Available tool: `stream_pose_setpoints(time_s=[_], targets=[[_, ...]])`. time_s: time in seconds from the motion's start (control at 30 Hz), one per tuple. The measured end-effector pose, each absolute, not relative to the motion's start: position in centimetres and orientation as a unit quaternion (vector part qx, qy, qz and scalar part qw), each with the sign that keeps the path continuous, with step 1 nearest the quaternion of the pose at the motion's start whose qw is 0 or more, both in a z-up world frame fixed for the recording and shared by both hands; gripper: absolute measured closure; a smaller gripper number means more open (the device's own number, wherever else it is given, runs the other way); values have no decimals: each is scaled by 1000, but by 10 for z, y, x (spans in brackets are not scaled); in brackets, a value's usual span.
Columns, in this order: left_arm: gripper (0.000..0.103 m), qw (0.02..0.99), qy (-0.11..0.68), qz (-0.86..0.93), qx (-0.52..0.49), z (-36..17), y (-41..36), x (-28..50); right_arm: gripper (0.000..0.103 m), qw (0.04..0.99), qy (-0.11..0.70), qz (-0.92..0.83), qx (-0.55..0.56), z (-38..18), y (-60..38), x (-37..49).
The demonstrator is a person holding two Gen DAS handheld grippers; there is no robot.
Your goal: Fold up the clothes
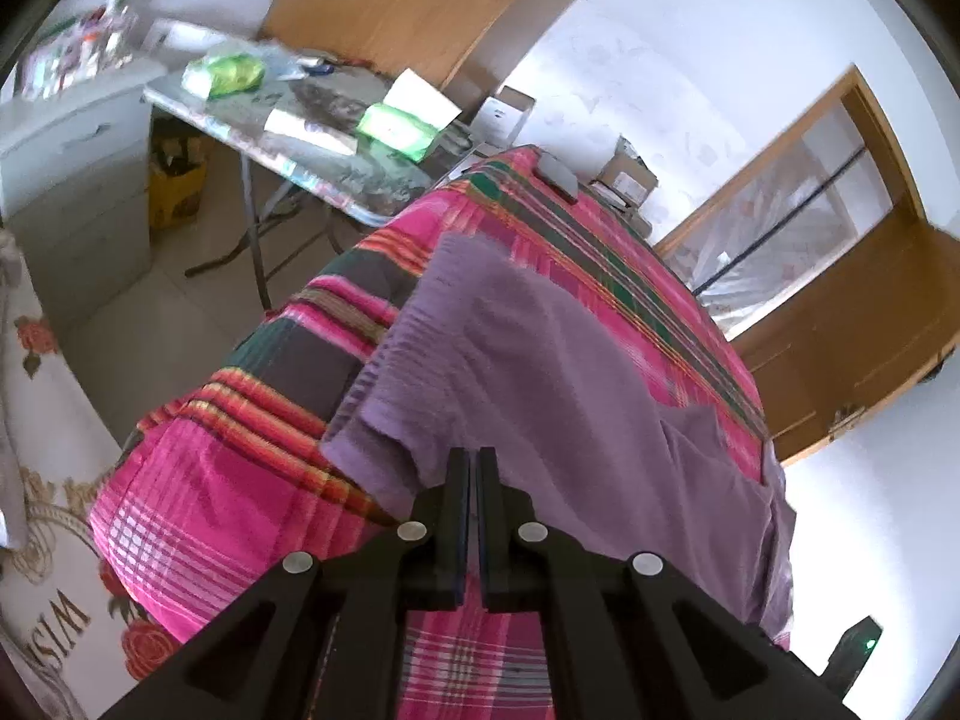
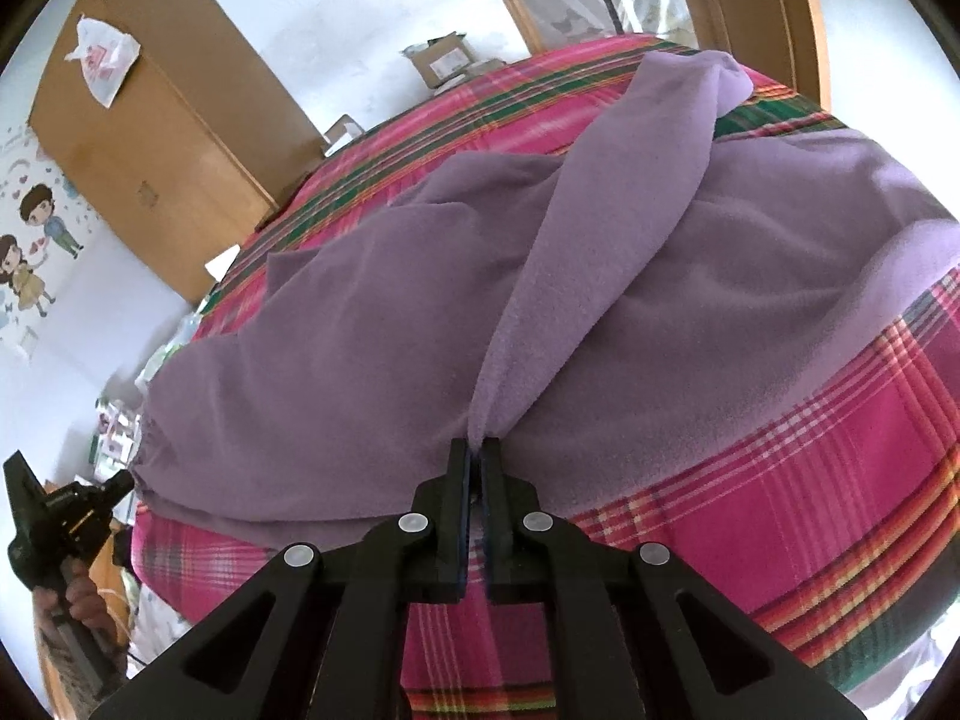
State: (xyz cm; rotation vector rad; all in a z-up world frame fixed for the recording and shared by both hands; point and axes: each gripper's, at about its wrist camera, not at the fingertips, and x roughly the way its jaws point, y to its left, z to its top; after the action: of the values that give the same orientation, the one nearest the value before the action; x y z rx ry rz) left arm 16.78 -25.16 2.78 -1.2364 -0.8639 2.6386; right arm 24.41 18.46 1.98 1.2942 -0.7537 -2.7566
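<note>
Purple garment (image 2: 372, 324) on plaid bedspread (image 2: 840, 450), fold pinched in right claw (image 2: 475, 450); left claw (image 1: 473, 459) clamped on hem

The right gripper (image 2: 478, 450) is pinching a fold of the purple garment (image 2: 372, 324) between its two black fingers, which are standing almost together with the cloth between them. From this pinch a long strip of the garment is rising up and away toward the far side of the bed. The rest of the garment is lying spread over the pink plaid bedcover (image 2: 840, 456), with several soft wrinkles. At the lower left edge the left gripper (image 2: 123, 483) is showing, and a hand (image 2: 81, 600) is gripping its handle. Behind the bed a wooden wardrobe (image 2: 162, 138) is standing against the white wall, with a plastic bag (image 2: 102, 60) hanging on it.
</note>
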Motion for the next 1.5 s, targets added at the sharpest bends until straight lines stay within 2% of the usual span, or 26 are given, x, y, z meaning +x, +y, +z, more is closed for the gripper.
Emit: stream_pose_setpoints(time_s=[0.23, 0.57, 0.73, 0.8, 0.87, 1.07, 1.2, 1.3, 1.5], targets=[[100, 91, -253, 869, -416, 34, -215, 162, 97, 5, -236, -882, 409, 25, 190, 248], [97, 196, -157, 854, -456, 37, -117, 142, 95, -25, -218, -901, 374, 45, 230, 260], [95, 254, -107, 844, -461, 45, -65, 136, 94, -90, -199, -909, 354, 72, 289, 279], [91, 274, -89, 839, -462, 46, -45, 134, 94, -113, -184, -909, 355, 84, 312, 287], [91, 293, -77, 832, -466, 46, -25, 133, 90, -135, -162, -908, 363, 93, 328, 295], [91, 340, -56, 808, -477, 43, 29, 132, 86, -195, -103, -896, 384, 112, 375, 319], [91, 358, -43, 801, -478, 44, 55, 131, 86, -237, -17, -889, 391, 113, 388, 328], [91, 362, -44, 797, -482, 43, 69, 128, 86, -244, -11, -891, 383, 119, 410, 348], [91, 378, -30, 789, -484, 44, 98, 126, 86, -355, -43, -862, 358, 137, 476, 401]])
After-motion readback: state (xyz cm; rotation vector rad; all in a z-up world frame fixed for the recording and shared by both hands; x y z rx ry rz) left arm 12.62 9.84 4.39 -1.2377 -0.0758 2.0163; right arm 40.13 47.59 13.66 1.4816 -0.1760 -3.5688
